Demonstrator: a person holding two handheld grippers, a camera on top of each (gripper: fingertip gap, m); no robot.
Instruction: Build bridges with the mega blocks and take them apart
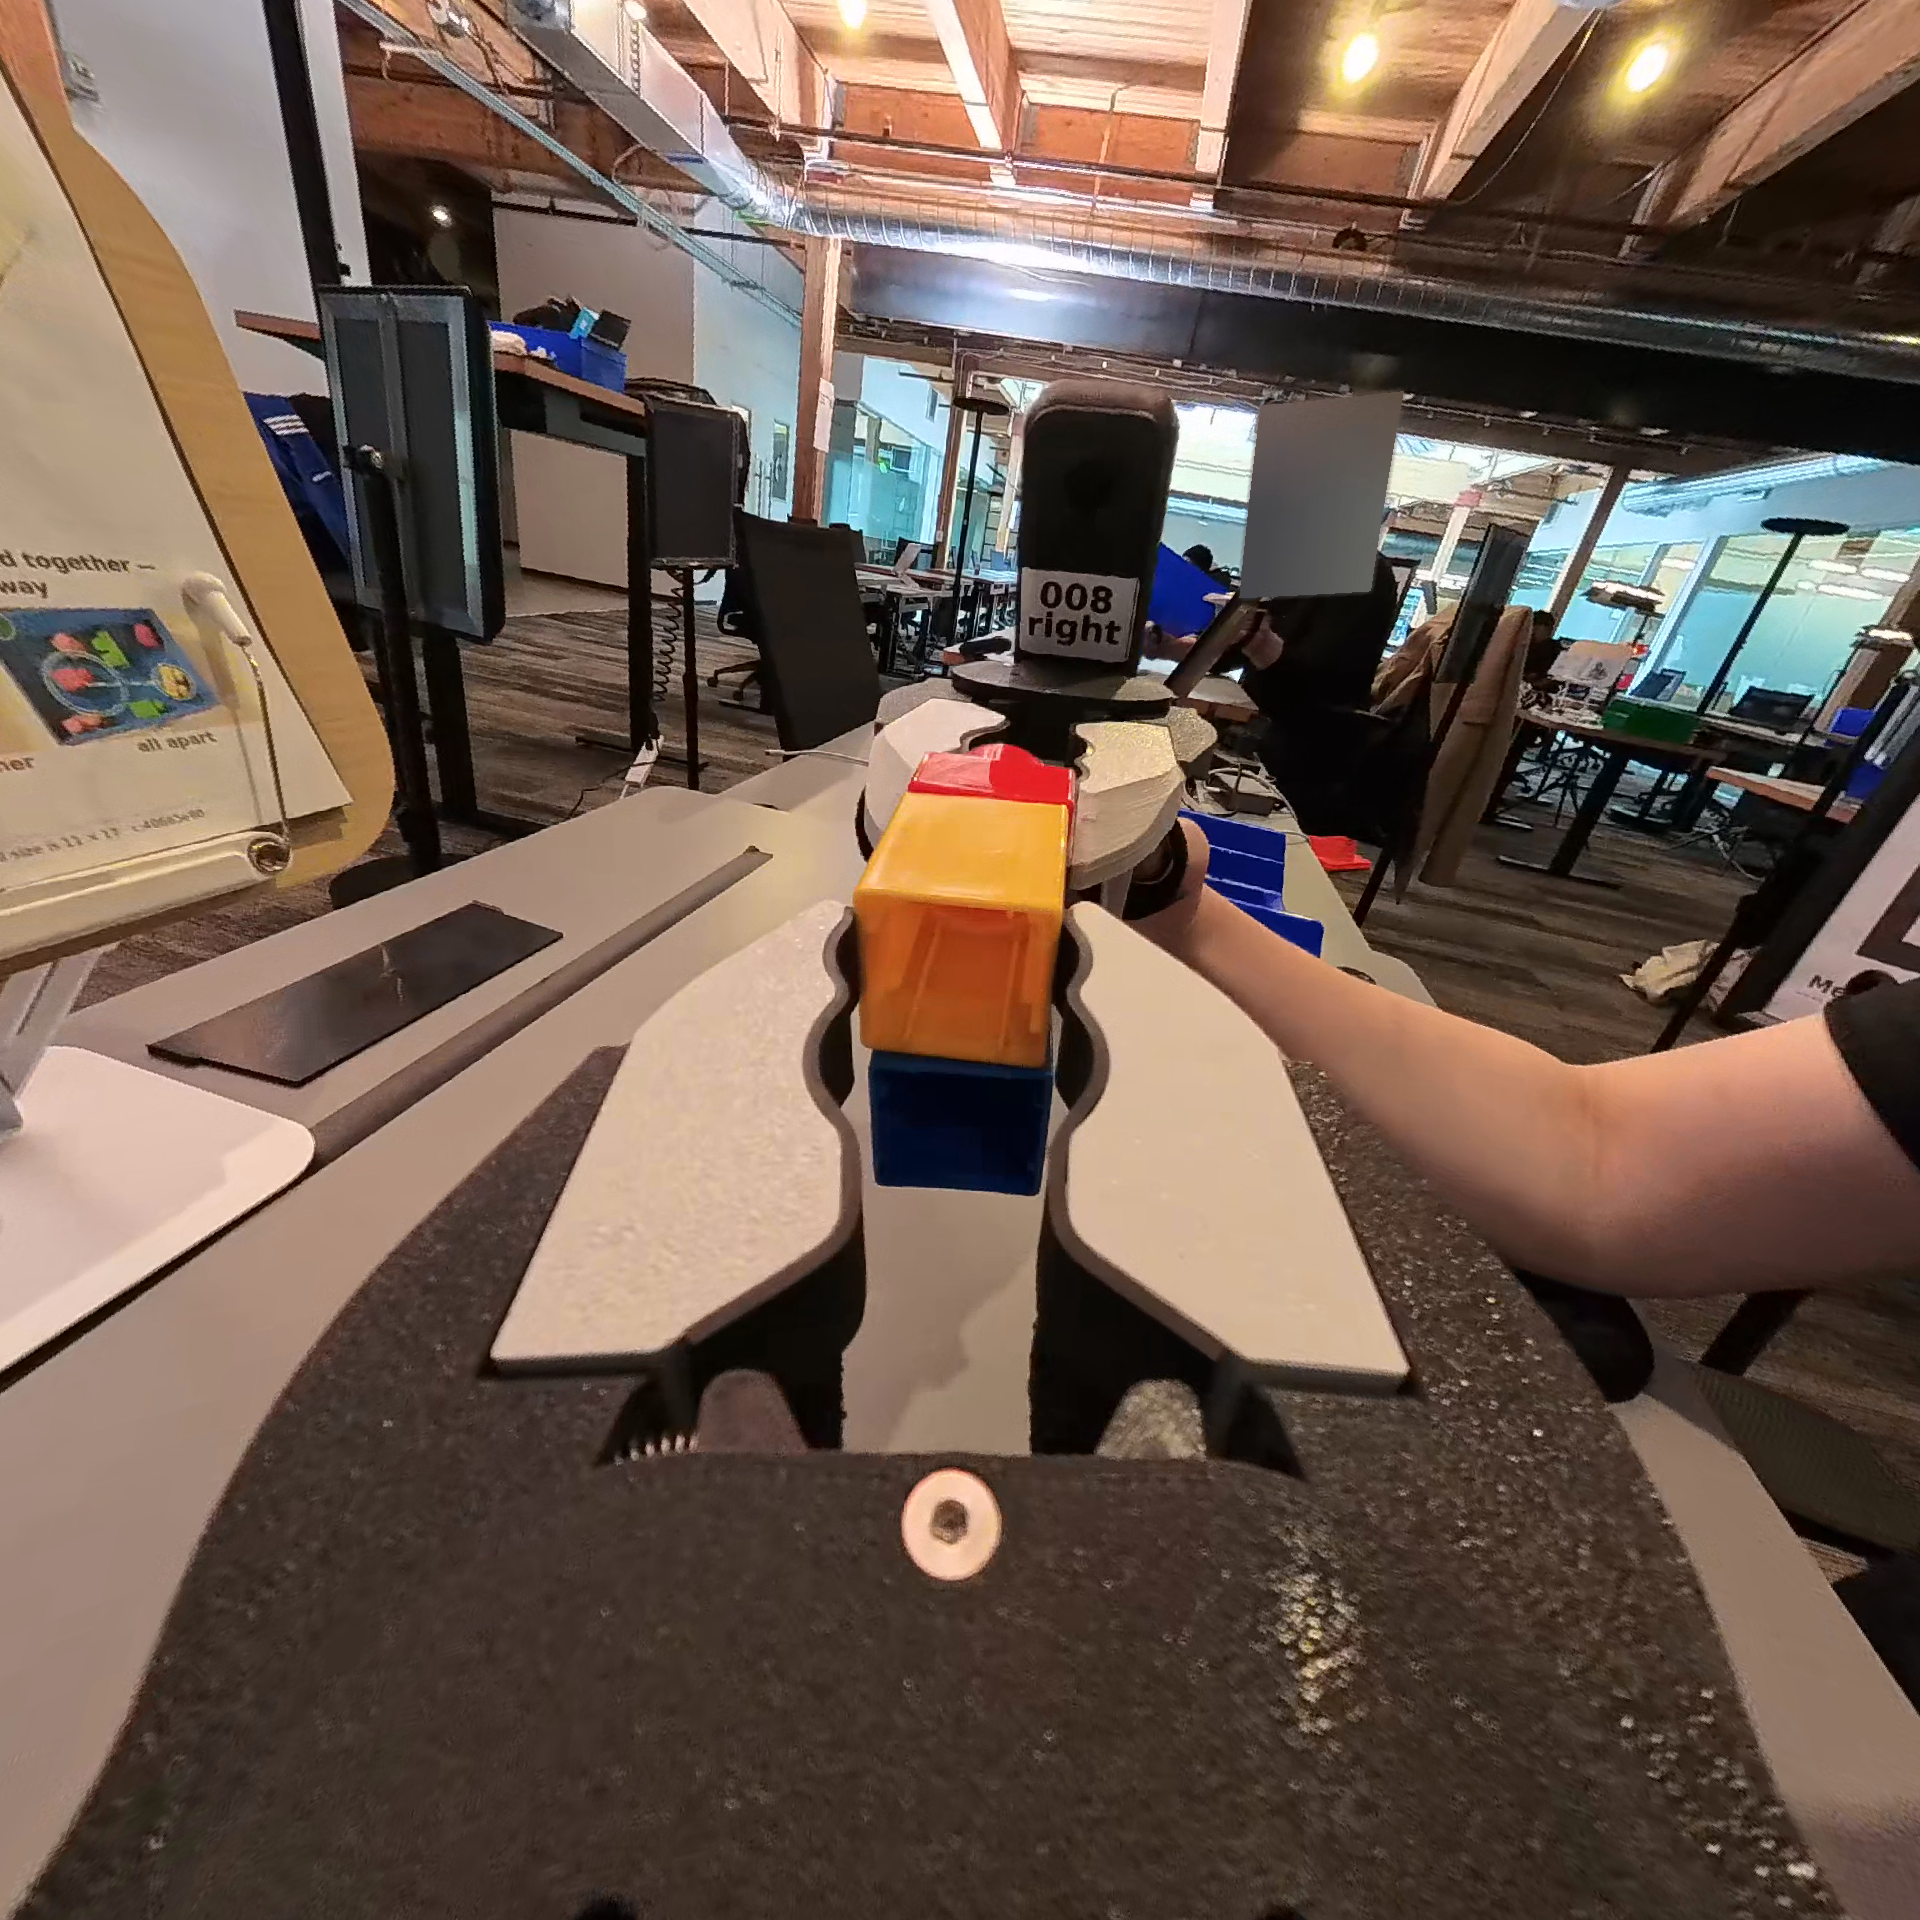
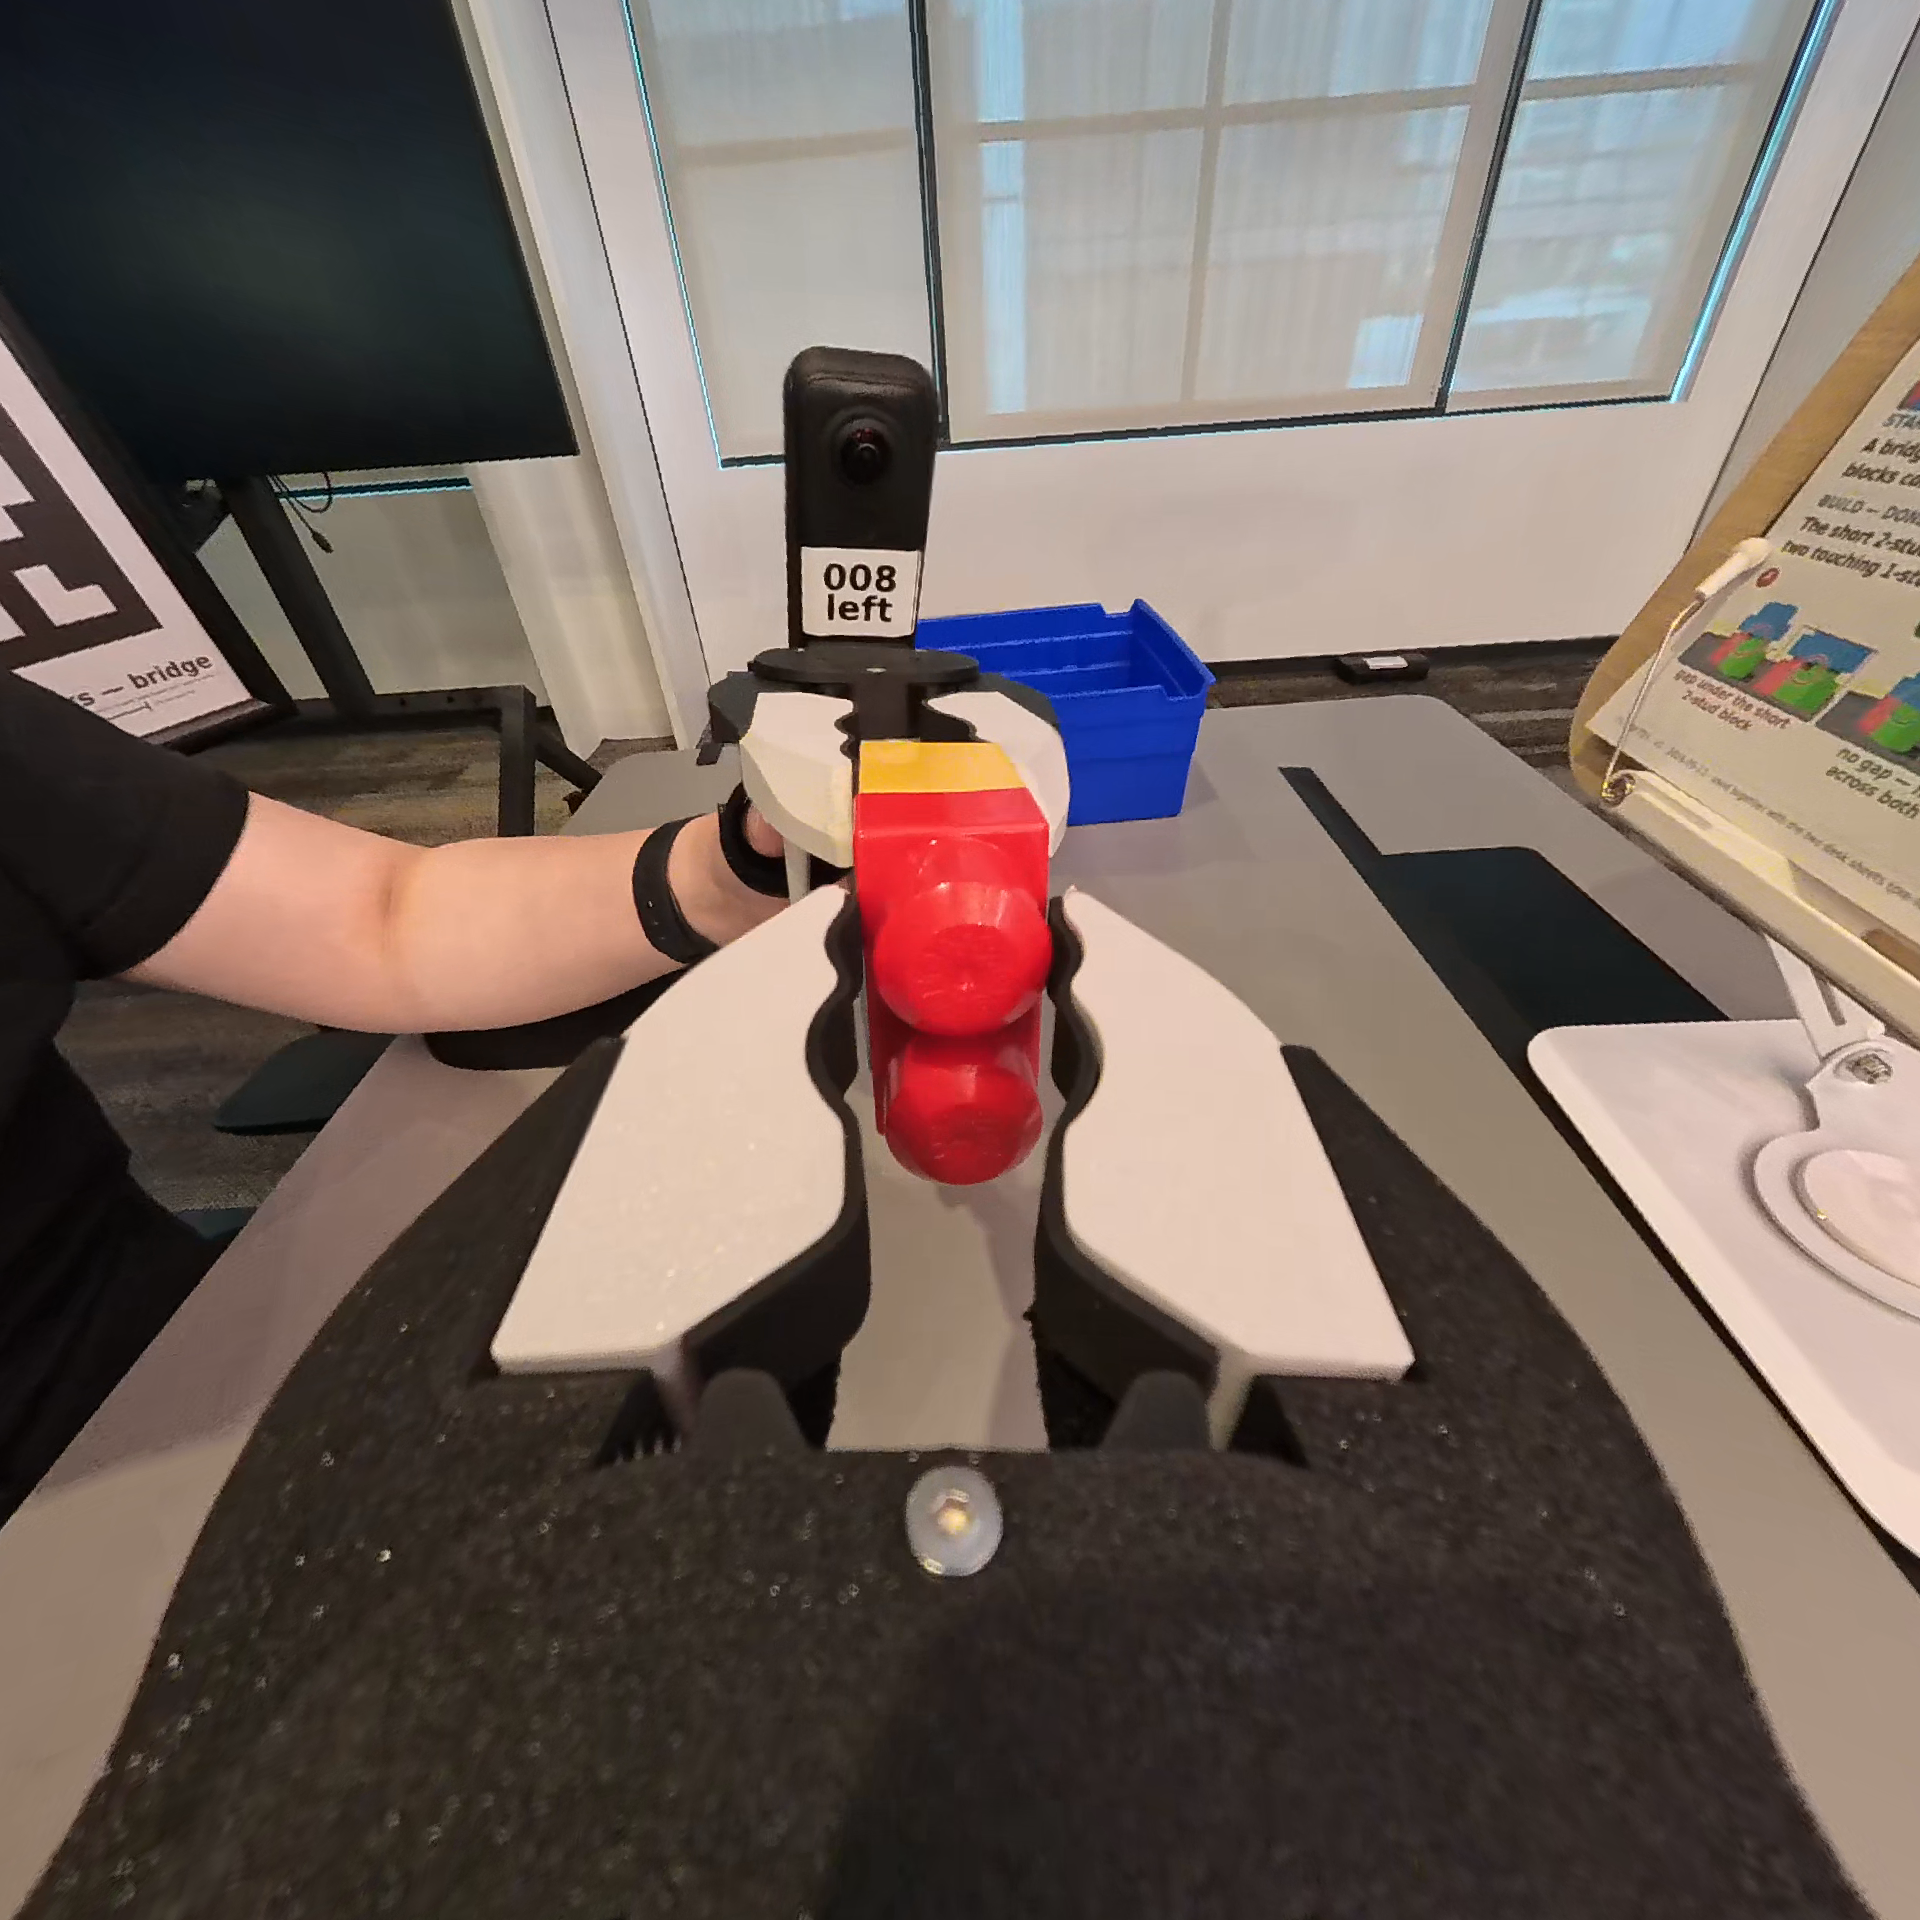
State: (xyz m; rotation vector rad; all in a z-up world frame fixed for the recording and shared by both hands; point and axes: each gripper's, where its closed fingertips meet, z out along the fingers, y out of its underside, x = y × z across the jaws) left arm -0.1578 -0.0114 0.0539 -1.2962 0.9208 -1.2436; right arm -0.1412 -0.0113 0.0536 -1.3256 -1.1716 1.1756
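Both grippers face each other above the grey table (image 2: 1351, 831) and hold one joined block assembly between them. In the left wrist view, my left gripper (image 1: 956, 935) is shut on a yellow block (image 1: 961, 914) with a blue block (image 1: 956, 1122) below it, their hollow undersides towards the camera. A red block (image 1: 987, 774) sits behind them. In the right wrist view, my right gripper (image 2: 956, 914) is shut on the red two-stud block (image 2: 956, 862), studs towards the camera. The yellow block (image 2: 935, 767) shows behind it; the blue one is hidden.
A blue bin (image 2: 1101, 707) stands on the table's far side, also in the left wrist view (image 1: 1257, 883). An instruction board (image 2: 1766, 644) on a white stand base (image 2: 1662, 1143) stands at one table edge. A black strip (image 1: 353, 987) lies on the table. A person's arm (image 1: 1507, 1143) holds each gripper. My left and right fingertips are right by each other.
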